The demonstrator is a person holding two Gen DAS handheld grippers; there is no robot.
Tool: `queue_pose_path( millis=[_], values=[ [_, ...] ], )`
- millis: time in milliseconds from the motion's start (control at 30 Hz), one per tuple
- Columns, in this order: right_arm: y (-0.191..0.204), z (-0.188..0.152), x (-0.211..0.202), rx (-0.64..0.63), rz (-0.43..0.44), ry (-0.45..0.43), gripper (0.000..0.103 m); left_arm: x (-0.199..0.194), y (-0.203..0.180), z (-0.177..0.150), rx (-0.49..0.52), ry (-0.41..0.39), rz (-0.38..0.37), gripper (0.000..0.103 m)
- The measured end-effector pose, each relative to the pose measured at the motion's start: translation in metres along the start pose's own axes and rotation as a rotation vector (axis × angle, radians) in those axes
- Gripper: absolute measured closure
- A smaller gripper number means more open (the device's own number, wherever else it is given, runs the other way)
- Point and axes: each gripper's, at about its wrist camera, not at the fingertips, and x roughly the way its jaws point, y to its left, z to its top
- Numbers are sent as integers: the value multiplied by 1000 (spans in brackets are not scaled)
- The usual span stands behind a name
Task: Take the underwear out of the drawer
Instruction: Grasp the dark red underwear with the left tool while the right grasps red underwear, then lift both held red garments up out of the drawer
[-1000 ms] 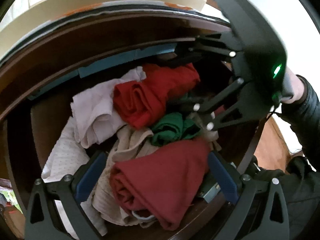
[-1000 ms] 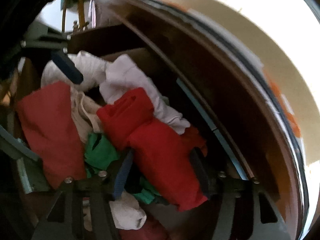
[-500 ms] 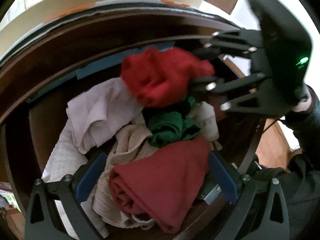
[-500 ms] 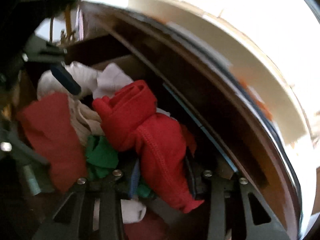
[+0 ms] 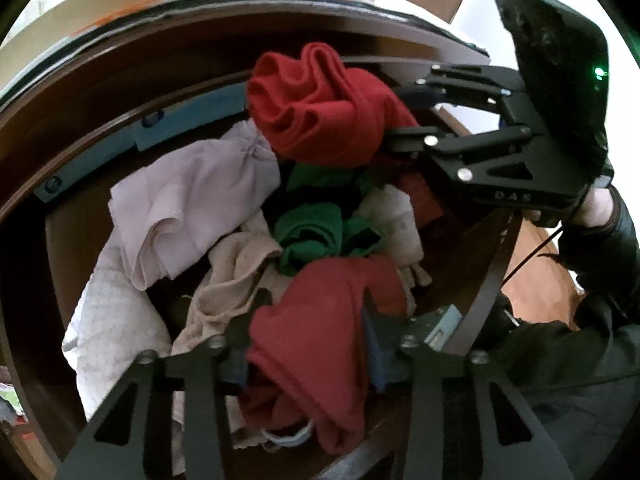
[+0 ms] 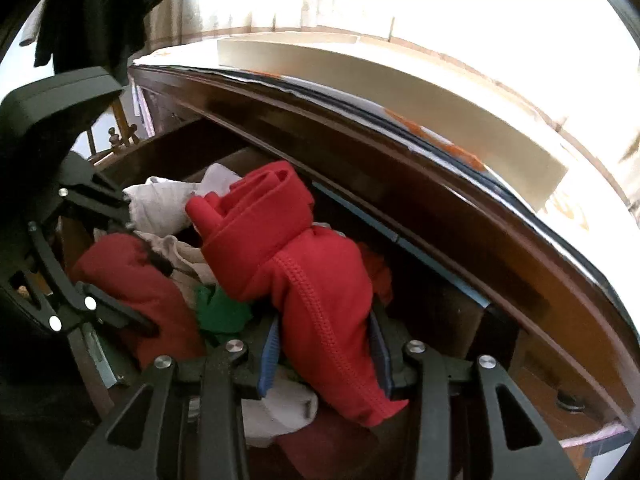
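The open wooden drawer (image 5: 96,92) is full of crumpled underwear. My right gripper (image 6: 326,354) is shut on a bright red piece of underwear (image 6: 296,256) and holds it lifted above the pile; the same piece (image 5: 320,108) and the right gripper (image 5: 396,120) show at the upper right of the left wrist view. My left gripper (image 5: 306,354) is shut on a dark red piece of underwear (image 5: 320,328) at the front of the drawer; this piece also shows in the right wrist view (image 6: 132,280).
In the drawer lie a green piece (image 5: 316,232), a pale lilac piece (image 5: 192,196), a beige piece (image 5: 228,280) and a white dotted piece (image 5: 108,328). The dresser top edge (image 6: 440,184) overhangs the drawer's back. A cream box (image 6: 400,84) sits on top.
My right gripper has lifted the bright red piece up out of the pile. My left gripper has closed on the dark red piece, which has bunched up between its fingers.
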Motion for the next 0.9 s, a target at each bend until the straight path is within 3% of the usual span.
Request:
queue_pose_path(
  millis=[200,600,900],
  values=[
    [-1,-8,-12,10,17,-47,62,-12,1,-8,-38,-95,-5,74],
    [-10,-4,-10,121,76,-87,62,-67,1,-17,-90,-290,-9,76],
    [-11,-6,-15,148,75,-133,62,-85,-2,-17,-89,-407,62,76]
  ],
)
